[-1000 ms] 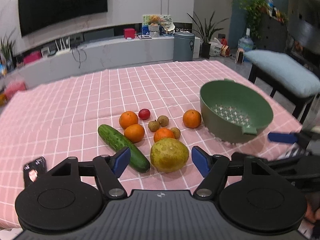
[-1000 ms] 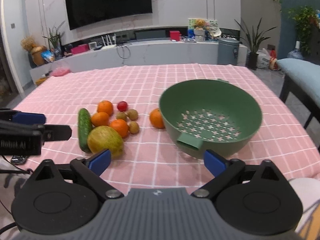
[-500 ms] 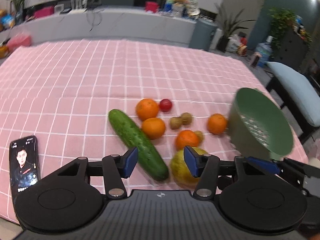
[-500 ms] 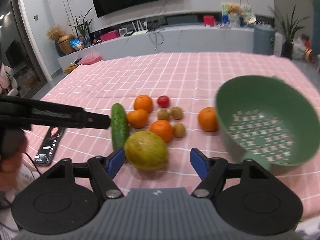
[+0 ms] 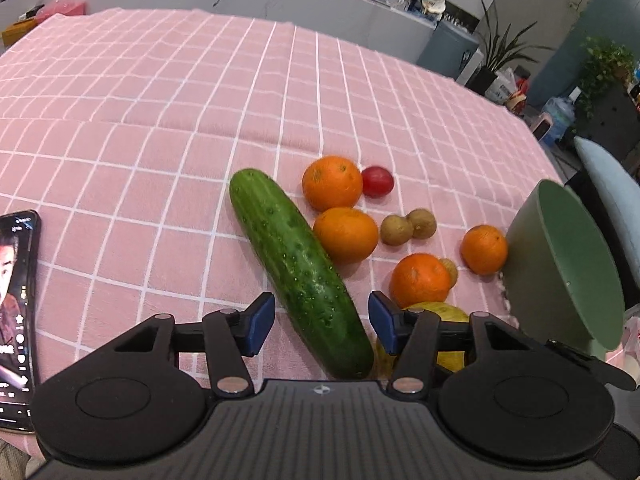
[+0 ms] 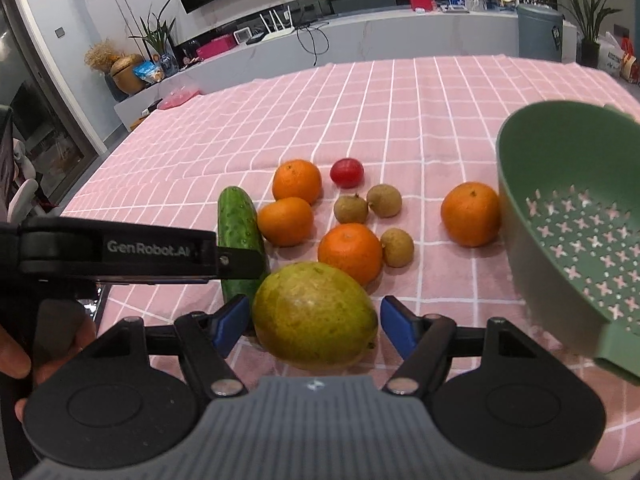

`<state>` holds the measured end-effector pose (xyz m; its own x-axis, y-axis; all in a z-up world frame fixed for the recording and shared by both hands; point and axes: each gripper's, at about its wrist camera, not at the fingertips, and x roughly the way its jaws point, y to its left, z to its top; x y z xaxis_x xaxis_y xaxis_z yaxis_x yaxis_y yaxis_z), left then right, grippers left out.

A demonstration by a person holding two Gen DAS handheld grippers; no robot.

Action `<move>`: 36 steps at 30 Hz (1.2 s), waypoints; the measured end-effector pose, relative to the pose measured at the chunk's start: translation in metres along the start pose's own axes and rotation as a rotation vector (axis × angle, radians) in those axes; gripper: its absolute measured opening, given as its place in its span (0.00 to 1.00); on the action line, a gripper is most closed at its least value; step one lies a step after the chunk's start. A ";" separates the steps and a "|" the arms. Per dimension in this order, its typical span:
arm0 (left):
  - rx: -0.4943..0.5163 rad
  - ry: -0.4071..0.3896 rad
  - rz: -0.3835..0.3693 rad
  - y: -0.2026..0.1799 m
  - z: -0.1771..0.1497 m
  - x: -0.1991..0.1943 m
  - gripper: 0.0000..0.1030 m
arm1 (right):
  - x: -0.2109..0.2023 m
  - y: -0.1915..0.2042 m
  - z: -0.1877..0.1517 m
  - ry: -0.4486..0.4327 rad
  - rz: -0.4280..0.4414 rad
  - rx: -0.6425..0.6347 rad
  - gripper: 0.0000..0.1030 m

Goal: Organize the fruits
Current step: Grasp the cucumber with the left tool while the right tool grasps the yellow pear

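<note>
Now your left gripper has come lower and closer than half a second ago, and the cucumber lies between its blue fingers. Its jaws are apart, wider than the cucumber, and neither pad touches it. The cucumber lies flat on the pink checked tablecloth, with its near end pointing to the right and hidden under the gripper body.

Your right gripper has also moved in since then. The big yellow-green fruit sits between its spread fingers; the left pad is just beside the skin and I cannot tell whether it touches, while the right pad stands clear. In the left wrist view only a small part of this fruit shows behind the right finger.

Beyond it lie four oranges, the nearest just behind the big fruit, then three small brown fruits and one red fruit at the far side. The green colander bowl stands to the right, cut off by the picture edge, with one orange just beside its wall. From the right wrist view the left gripper's arm covers the middle of the cucumber. A phone lies near the left edge, partly cut off.
</note>
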<state>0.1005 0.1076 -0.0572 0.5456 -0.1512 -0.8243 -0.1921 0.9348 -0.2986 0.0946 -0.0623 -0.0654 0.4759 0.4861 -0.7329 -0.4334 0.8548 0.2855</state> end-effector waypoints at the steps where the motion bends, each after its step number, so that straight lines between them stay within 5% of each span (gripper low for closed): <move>1: 0.002 0.005 0.003 -0.001 0.000 0.002 0.62 | 0.002 -0.001 0.000 0.005 0.004 0.003 0.67; 14: 0.032 0.015 0.029 -0.008 -0.003 0.011 0.51 | 0.003 -0.003 -0.004 0.017 0.018 -0.010 0.66; 25: 0.045 0.101 0.010 0.010 -0.017 -0.013 0.41 | -0.016 -0.021 -0.012 0.030 -0.034 0.056 0.66; 36: 0.056 0.015 0.075 0.000 -0.008 -0.001 0.54 | -0.014 -0.017 -0.011 0.010 -0.043 0.041 0.67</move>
<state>0.0935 0.1055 -0.0602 0.5188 -0.0846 -0.8507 -0.1858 0.9601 -0.2088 0.0875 -0.0857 -0.0670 0.4858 0.4472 -0.7510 -0.3808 0.8817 0.2787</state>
